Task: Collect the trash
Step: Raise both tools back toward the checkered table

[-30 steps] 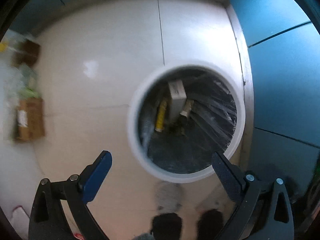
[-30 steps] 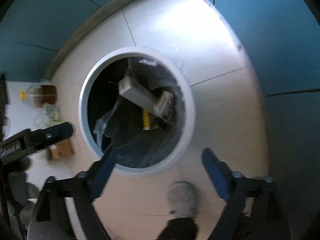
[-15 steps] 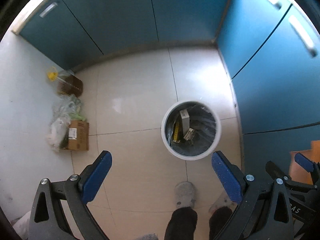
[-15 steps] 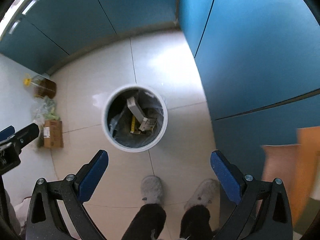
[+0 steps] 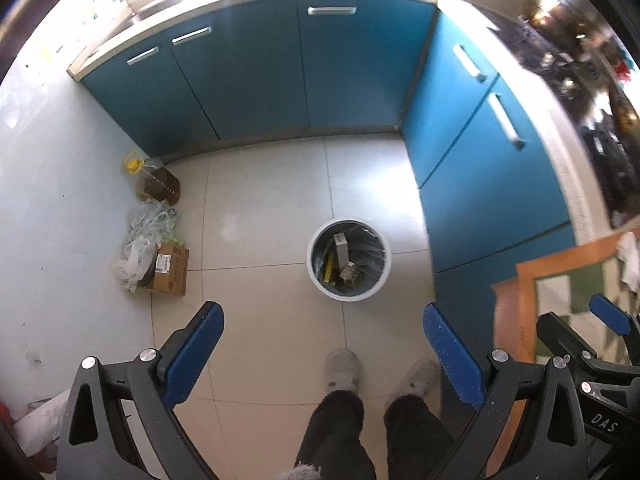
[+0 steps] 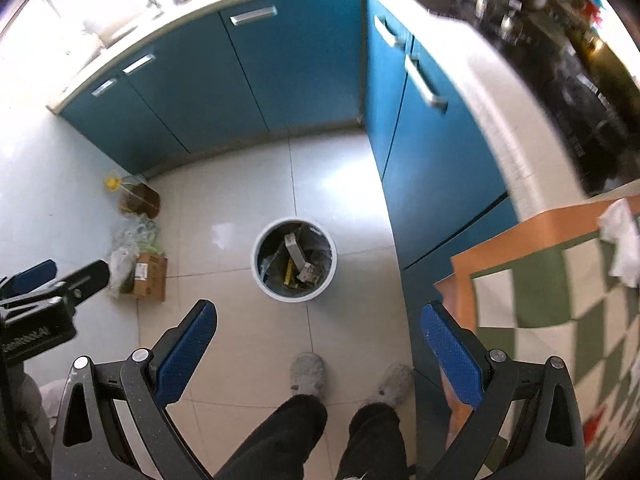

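Both the left gripper (image 5: 322, 354) and right gripper (image 6: 318, 350) hang high with jaws spread wide and empty. The round white lined bin (image 6: 294, 259) stands on the floor below, holding boxes. Crumpled white paper (image 6: 620, 240), probably trash, lies on the checked table at right.

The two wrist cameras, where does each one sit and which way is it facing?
Left wrist: on the left tongs, held high, looking down at the trash bin; legs and slippers show.
Right wrist: on the right tongs, also looking down; the checkered tablecloth lies right.
Shared: the bin, blue cabinets, cardboard box.
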Action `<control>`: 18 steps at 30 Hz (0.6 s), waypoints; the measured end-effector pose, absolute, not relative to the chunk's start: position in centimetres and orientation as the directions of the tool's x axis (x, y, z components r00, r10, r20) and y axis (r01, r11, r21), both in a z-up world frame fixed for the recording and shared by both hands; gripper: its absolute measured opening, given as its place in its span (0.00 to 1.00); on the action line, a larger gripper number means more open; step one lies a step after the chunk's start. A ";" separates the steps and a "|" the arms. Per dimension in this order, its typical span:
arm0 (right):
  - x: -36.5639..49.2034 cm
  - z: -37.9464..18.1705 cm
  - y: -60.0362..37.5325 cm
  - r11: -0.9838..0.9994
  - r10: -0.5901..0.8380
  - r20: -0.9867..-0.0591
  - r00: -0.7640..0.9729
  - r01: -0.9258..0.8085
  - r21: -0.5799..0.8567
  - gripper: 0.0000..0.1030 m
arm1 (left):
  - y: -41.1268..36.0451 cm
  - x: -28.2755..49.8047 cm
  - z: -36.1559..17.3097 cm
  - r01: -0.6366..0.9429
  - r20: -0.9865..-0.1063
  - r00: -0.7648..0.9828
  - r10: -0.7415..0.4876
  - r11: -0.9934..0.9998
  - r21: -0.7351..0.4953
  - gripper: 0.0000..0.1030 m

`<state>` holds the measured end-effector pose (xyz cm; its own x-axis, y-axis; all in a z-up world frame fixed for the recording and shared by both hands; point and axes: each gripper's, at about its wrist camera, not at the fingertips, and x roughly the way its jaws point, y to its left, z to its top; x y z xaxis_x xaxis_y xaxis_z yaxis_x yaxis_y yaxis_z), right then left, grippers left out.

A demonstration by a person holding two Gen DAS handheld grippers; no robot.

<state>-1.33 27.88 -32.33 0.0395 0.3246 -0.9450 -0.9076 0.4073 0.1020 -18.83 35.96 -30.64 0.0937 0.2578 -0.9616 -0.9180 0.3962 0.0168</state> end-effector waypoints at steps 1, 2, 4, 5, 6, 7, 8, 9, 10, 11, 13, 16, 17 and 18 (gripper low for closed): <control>-1.7 -31.1 27.3 0.400 0.336 -0.941 0.038 -0.910 0.106 1.00 | 35.4 -18.9 -29.7 -0.917 -0.960 0.099 0.262 0.398 0.014 0.99; -1.9 -30.2 26.8 0.397 0.344 -0.938 0.035 -0.911 0.111 1.00 | 34.9 -19.0 -29.0 -0.918 -0.958 0.104 0.268 0.397 0.012 0.99; -2.1 -28.5 25.7 0.393 0.364 -0.931 0.026 -0.910 0.128 1.00 | 33.9 -19.2 -27.4 -0.919 -0.953 0.105 0.284 0.395 0.017 0.99; -2.1 -27.8 25.3 0.392 0.373 -0.927 0.023 -0.910 0.135 1.00 | 33.5 -19.3 -26.6 -0.920 -0.951 0.104 0.291 0.391 0.019 0.99; -2.0 -26.9 24.8 0.390 0.388 -0.921 0.020 -0.909 0.144 1.00 | 33.0 -19.4 -25.9 -0.922 -0.948 0.106 0.300 0.387 0.019 0.99; -2.0 -26.4 24.5 0.389 0.398 -0.917 0.018 -0.909 0.151 1.00 | 32.5 -19.4 -25.1 -0.923 -0.945 0.109 0.310 0.384 0.019 0.99; -1.9 -26.0 24.3 0.388 0.408 -0.913 0.014 -0.908 0.160 1.00 | 32.1 -19.4 -24.3 -0.924 -0.940 0.109 0.322 0.382 0.024 0.99; -1.8 -25.4 24.0 0.390 0.421 -0.907 0.008 -0.905 0.172 1.00 | 31.7 -19.4 -23.7 -0.924 -0.937 0.107 0.333 0.382 0.030 0.99; -1.5 -25.0 23.7 0.393 0.434 -0.901 0.005 -0.901 0.184 1.00 | 31.2 -19.3 -22.9 -0.924 -0.932 0.098 0.350 0.379 0.045 0.99; -1.2 -24.4 23.3 0.400 0.452 -0.892 0.004 -0.895 0.198 1.00 | 31.0 -19.1 -22.5 -0.924 -0.927 0.095 0.362 0.379 0.053 0.99; -0.3 -23.3 22.3 0.419 0.493 -0.870 0.005 -0.878 0.232 1.00 | 30.3 -18.6 -21.2 -0.923 -0.912 0.090 0.399 0.378 0.074 0.99; 2.2 -21.5 19.9 0.472 0.553 -0.833 0.024 -0.832 0.290 1.00 | 29.5 -16.2 -19.6 -0.911 -0.883 0.086 0.462 0.395 0.118 0.99; 3.4 -21.1 18.7 0.503 0.566 -0.823 0.045 -0.810 0.301 1.00 | 29.3 -15.0 -19.2 -0.904 -0.871 0.093 0.482 0.407 0.129 0.99; 4.5 -20.8 17.8 0.529 0.571 -0.819 0.062 -0.790 0.309 1.00 | 29.1 -14.1 -18.9 -0.899 -0.864 0.105 0.493 0.419 0.129 0.99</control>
